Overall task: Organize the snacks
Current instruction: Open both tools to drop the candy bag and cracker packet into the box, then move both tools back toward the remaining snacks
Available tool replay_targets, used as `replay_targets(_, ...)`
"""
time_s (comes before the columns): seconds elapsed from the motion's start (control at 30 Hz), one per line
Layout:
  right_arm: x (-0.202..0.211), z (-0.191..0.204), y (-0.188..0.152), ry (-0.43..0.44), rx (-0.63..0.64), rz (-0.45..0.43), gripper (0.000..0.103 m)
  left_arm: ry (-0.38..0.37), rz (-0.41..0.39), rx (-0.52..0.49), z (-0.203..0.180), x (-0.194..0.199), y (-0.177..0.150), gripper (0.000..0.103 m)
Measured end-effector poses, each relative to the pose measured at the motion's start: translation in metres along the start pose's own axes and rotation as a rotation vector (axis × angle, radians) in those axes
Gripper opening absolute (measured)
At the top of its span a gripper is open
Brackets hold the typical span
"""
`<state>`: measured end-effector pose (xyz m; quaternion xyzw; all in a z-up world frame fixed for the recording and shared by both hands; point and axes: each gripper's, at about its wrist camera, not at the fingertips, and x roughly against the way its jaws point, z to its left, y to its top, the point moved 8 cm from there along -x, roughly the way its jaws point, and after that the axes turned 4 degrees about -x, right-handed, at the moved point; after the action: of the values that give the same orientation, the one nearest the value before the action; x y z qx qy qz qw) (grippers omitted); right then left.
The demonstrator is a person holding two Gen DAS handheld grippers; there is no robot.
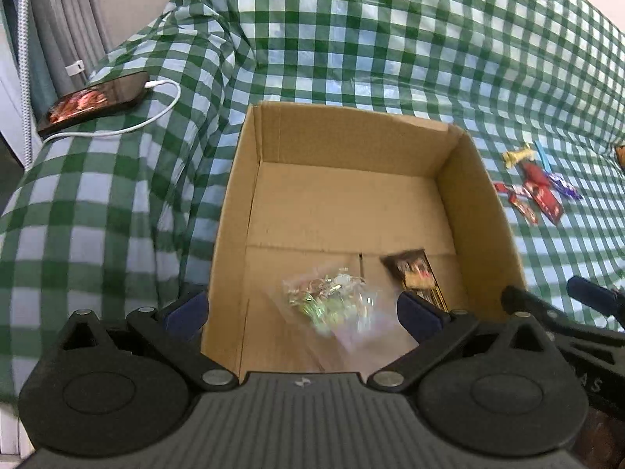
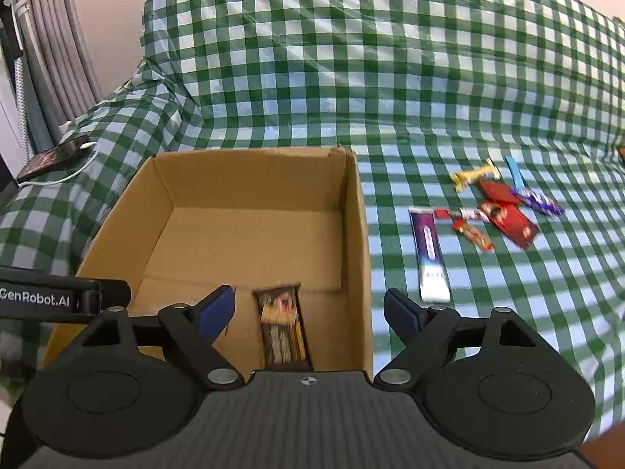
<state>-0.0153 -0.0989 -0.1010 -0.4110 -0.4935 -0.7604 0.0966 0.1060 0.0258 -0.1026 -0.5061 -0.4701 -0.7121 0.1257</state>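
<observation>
Even, soft daylight; strong fisheye bending at edges; clear packet (image 1: 332,301) between the tool's fingers motion-blurred, possibly falling.

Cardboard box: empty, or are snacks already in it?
Not empty. The cardboard box holds a dark snack bar on its floor and a blurred clear wrapped packet; most of the floor is bare.

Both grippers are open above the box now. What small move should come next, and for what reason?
Probably swing the right gripper toward the purple-and-white bar. It lies closest of the snacks on the cloth beside the box, and the dark snack bar is already inside.
</observation>
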Motion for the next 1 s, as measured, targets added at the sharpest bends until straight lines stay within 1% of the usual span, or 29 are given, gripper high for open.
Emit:
replay_targets(0.27, 0.067, 0.006, -0.036, 0.026, 0.009, -0.015, 0.089, -0.01, -0.019, -0.021, -0.01, 0.053, -0.042, 0.103)
replay_targets(0.43, 0.096, 0.006, -0.049, 0.029, 0.018, -0.042, 0.089, -0.004, -0.043, -0.035, -0.016, 0.078, -0.063, 0.103)
replay_targets(0.63, 0.121, 0.008, -0.058, 0.039, 0.036, -0.076, 0.09, 0.007, -0.075, -0.045, -0.019, 0.103, -0.078, 0.103)
replay_targets(1.0, 0.155, 0.008, -0.069, 0.054, 0.044, -0.139, 0.092, 0.038, -0.119, -0.079, -0.023, 0.133, -0.099, 0.103)
